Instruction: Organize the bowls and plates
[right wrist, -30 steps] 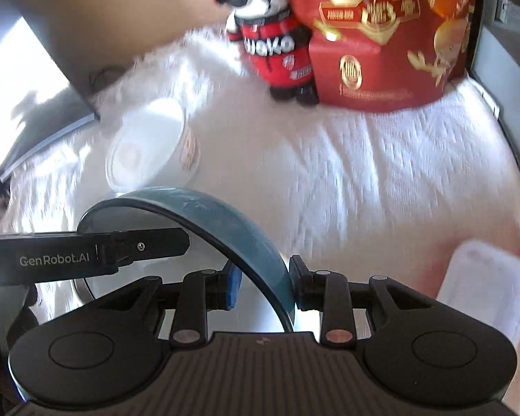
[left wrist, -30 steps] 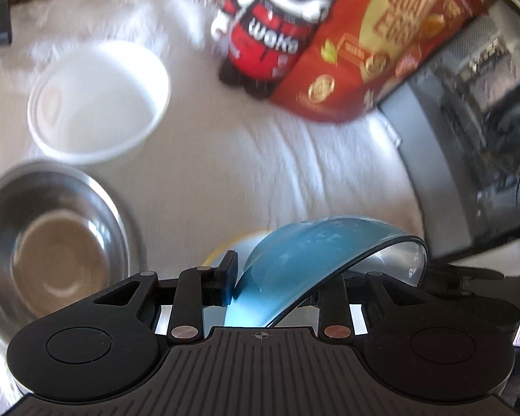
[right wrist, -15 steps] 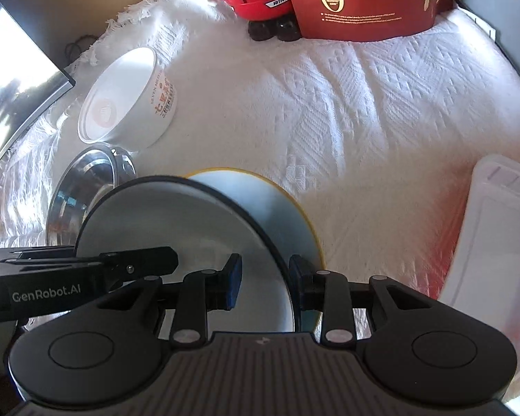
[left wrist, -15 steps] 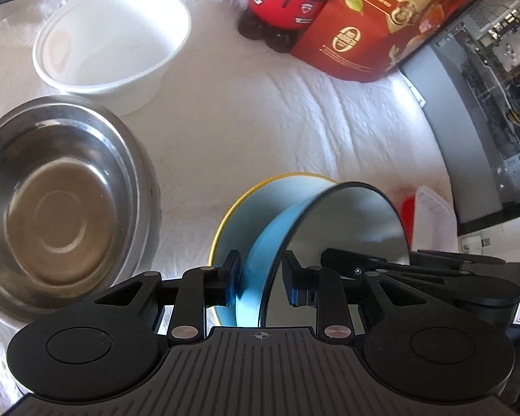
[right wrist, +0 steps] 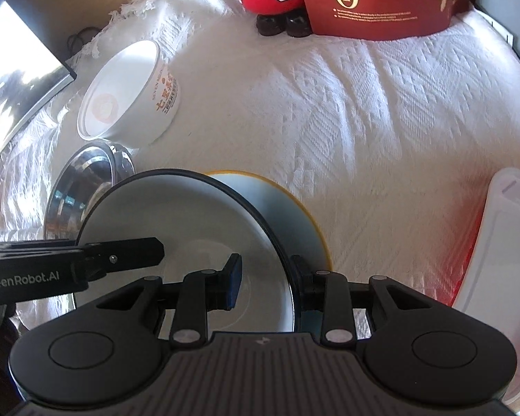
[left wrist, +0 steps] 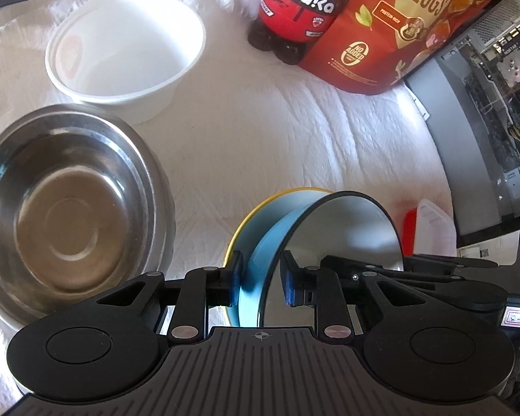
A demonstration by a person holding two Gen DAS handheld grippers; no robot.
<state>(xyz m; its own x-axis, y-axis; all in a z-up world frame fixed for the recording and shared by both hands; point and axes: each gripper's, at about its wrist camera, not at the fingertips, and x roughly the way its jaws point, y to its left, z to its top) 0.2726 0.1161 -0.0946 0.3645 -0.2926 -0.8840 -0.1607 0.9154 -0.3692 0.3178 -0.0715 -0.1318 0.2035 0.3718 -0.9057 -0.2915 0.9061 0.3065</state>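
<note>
A blue plate with a dark rim (left wrist: pixel 343 228) (right wrist: pixel 176 228) lies on a yellow-rimmed plate (left wrist: pixel 256 218) (right wrist: pixel 287 215) on the white cloth. My left gripper (left wrist: pixel 260 279) straddles the blue plate's rim with its jaws parted and gaps beside the pads. My right gripper (right wrist: pixel 265 277) straddles the opposite rim, jaws parted too. A steel bowl (left wrist: pixel 62 208) (right wrist: pixel 83 183) sits to the left. A white bowl (left wrist: pixel 124 52) (right wrist: pixel 128 97) stands behind it.
A red and black toy figure (left wrist: pixel 294 3) and a red quail-egg bag (left wrist: pixel 405 24) stand at the back. A clear lidded box (right wrist: pixel 502 270) lies at the right. A dark computer case (left wrist: pixel 485 121) borders the right side.
The blue plate has come down from a tilted hold onto the yellow-rimmed plate. Both grippers' jaws have opened off its rim.
</note>
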